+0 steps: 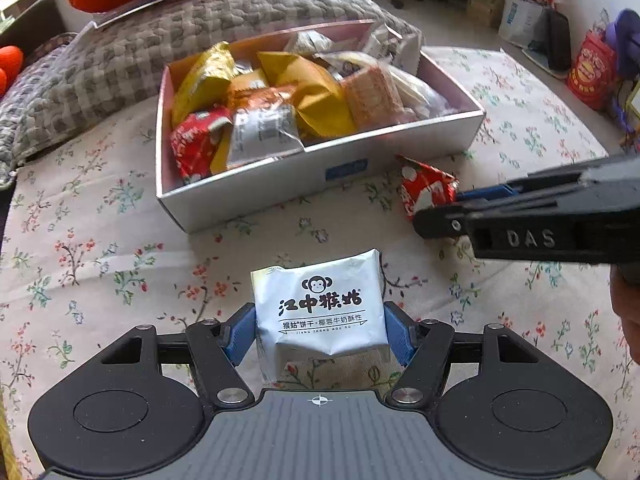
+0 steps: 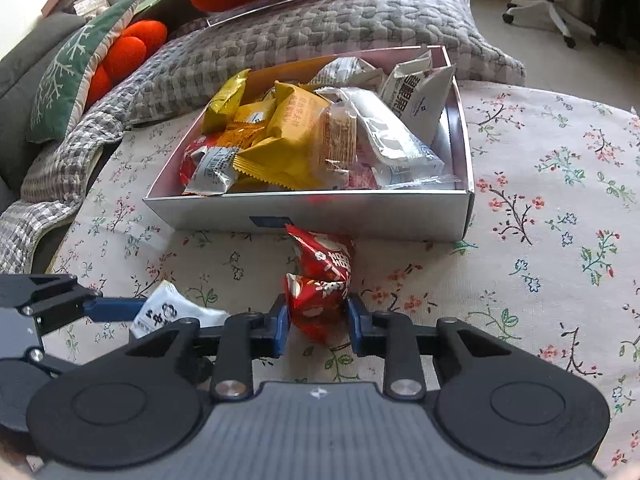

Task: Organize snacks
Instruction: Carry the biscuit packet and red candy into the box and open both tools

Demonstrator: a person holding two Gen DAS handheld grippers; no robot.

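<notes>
Two packets left outside the box, each already in a gripper.

Left wrist view: the left gripper [image 1: 320, 332] is clamped on a white biscuit packet [image 1: 320, 312] printed "江中猴姑", just short of the well-filled box [image 1: 400, 152]; "DAS" shows on the right gripper [image 1: 452, 200]. Right wrist view: that gripper [image 2: 317, 318] pinches a red snack packet [image 2: 320, 284] touching the box's front wall; its white lettering is illegible.

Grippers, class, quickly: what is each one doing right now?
Left gripper: closed on the white monkey-logo biscuit packet.
Right gripper: closed on the red snack packet.
</notes>
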